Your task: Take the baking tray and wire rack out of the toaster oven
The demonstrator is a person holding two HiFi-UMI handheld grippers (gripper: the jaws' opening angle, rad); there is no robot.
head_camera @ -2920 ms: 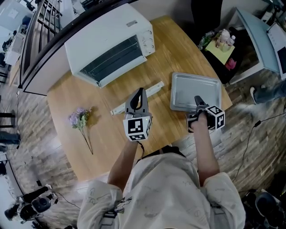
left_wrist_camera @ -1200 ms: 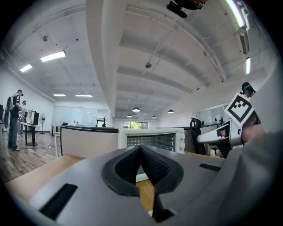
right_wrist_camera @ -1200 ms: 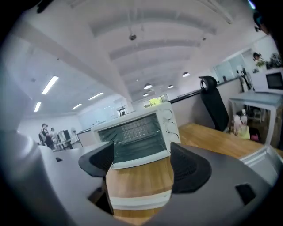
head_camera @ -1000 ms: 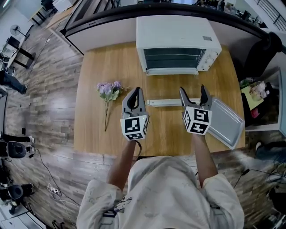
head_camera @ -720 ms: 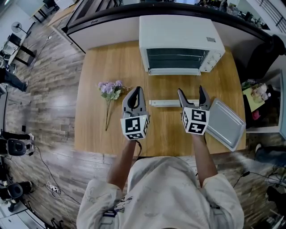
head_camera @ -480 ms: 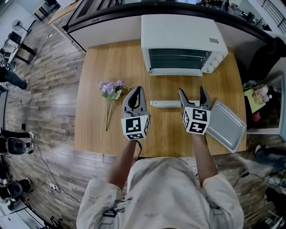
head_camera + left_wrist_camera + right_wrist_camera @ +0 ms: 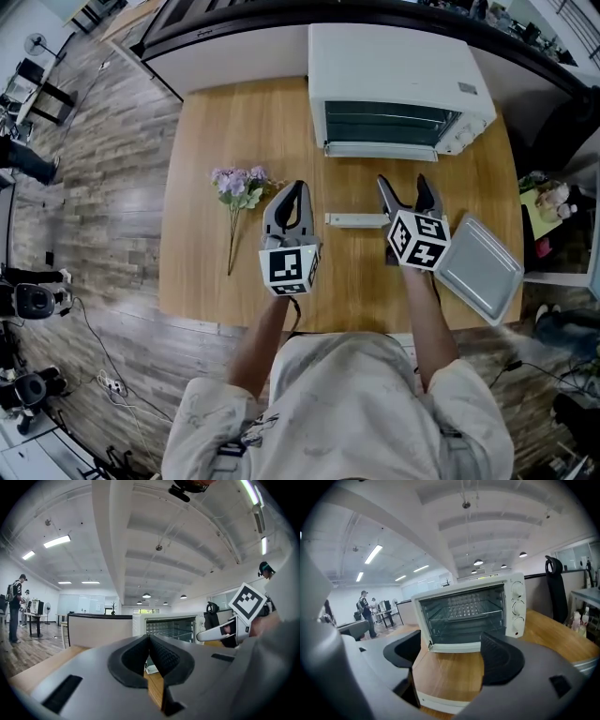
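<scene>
Right gripper (image 7: 403,185) hangs wide open and empty, aimed at the toaster oven (image 7: 403,75) with the wire rack (image 7: 461,612) inside just ahead, the baking tray (image 7: 480,269) flat on the table (image 7: 234,122) at its right, and the left gripper (image 7: 294,187) clamped shut on nothing.

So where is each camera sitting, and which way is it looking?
Head view: on the person's head, looking steeply down at the table, toaster oven and baking tray. It shows both forearms, the left gripper and the right gripper.
Left gripper view: rides on the left gripper, looking along its shut jaws toward the oven. The right gripper shows at the right.
Right gripper view: rides on the right gripper, looking between its open jaws at the oven's front and the wire rack inside.
Shared: all three see the toaster oven.
</scene>
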